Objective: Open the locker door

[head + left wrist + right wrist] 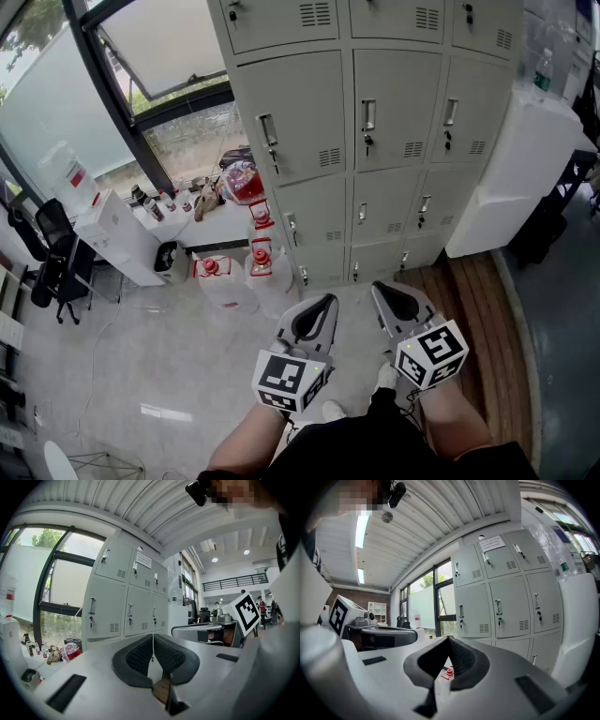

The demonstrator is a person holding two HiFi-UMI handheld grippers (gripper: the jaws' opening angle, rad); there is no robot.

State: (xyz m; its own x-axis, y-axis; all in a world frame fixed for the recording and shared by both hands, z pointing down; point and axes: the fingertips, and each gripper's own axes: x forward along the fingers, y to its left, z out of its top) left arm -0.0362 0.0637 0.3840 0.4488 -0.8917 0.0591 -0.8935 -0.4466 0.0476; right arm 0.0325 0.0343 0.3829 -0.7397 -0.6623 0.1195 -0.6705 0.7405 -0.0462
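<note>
A bank of grey lockers (375,122) fills the wall ahead, every door closed, each with a metal handle (368,115) and a key below it. Both grippers are held low, well short of the lockers and touching none of them. My left gripper (327,301) is shut, its black pads meeting with nothing between them (153,638). My right gripper (379,290) is beside it, also shut and empty (448,640). The lockers (126,606) appear past the jaws in the left gripper view, and the lockers (506,606) likewise in the right gripper view.
Big water jugs with red caps (260,270) stand on the floor at the lockers' left end. A white cabinet (520,173) juts out at the right. A low white bench (202,225) with clutter runs under the window, and a black office chair (52,258) is far left.
</note>
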